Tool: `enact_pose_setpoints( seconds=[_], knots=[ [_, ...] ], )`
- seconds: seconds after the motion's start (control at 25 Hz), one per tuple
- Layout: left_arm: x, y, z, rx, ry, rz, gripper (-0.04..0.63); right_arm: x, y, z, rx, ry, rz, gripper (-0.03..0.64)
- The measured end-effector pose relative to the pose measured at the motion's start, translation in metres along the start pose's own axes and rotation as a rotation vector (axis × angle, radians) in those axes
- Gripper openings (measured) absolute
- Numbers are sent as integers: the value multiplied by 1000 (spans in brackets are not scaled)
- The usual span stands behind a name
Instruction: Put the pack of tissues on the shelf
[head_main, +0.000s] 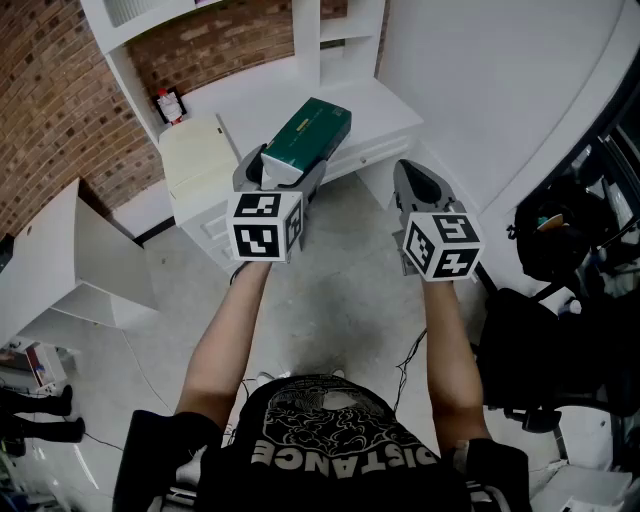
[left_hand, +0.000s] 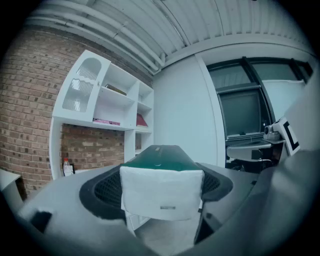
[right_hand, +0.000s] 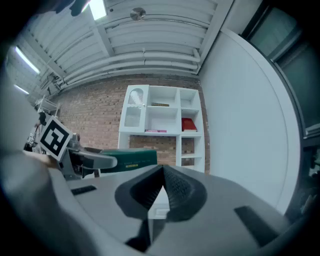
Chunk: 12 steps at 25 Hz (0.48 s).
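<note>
We've got the dark green rectangular pack of tissues (left_hand: 160, 159) clamped in the left gripper (left_hand: 161, 187). Jaws are spread wide, pads pressed on both long sides near its white end, far end sticking out fwd. In the head view it hangs in the air near the front edge of the white countertop (head_main: 260, 95), resting on nothing. The right gripper (right_hand: 161, 189) is empty, jaws closed tip to tip, held off to the side, apart from the pack.

Step in hand, as we read it: carry to the tall white open shelf unit (left_hand: 117, 97) on the red brick wall (left_hand: 30, 100). Not there yet.

To do it well:
- Hold the clamp firm. The grip is at one end only, so the long front could sag or twist.
- Pick a bay w/ room. Some hold flat items, one a red book (right_hand: 188, 123); which is free we can't tell from here.
- Lead w/ the far end, pack level, clear of the dividers.
- Set it flat on the board, push well in, only then open up.
- The right gripper can steady the front if it droops.
</note>
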<state>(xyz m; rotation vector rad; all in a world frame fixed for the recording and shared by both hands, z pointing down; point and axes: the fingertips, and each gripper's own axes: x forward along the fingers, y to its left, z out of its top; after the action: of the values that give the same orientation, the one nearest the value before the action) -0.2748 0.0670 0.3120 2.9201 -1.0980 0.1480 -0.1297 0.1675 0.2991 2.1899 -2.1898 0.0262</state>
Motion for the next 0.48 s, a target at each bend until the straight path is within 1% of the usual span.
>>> enact_pose_setpoints(
  seconds=[0.2,0.48],
  knots=[
    [14,-14,-7,-7,15,15,426,-4,-21,-11,11,9,18,5],
    [33,-20,-9,-16,24,28,425,4,-44,-22,28,19,24,5]
  ],
)
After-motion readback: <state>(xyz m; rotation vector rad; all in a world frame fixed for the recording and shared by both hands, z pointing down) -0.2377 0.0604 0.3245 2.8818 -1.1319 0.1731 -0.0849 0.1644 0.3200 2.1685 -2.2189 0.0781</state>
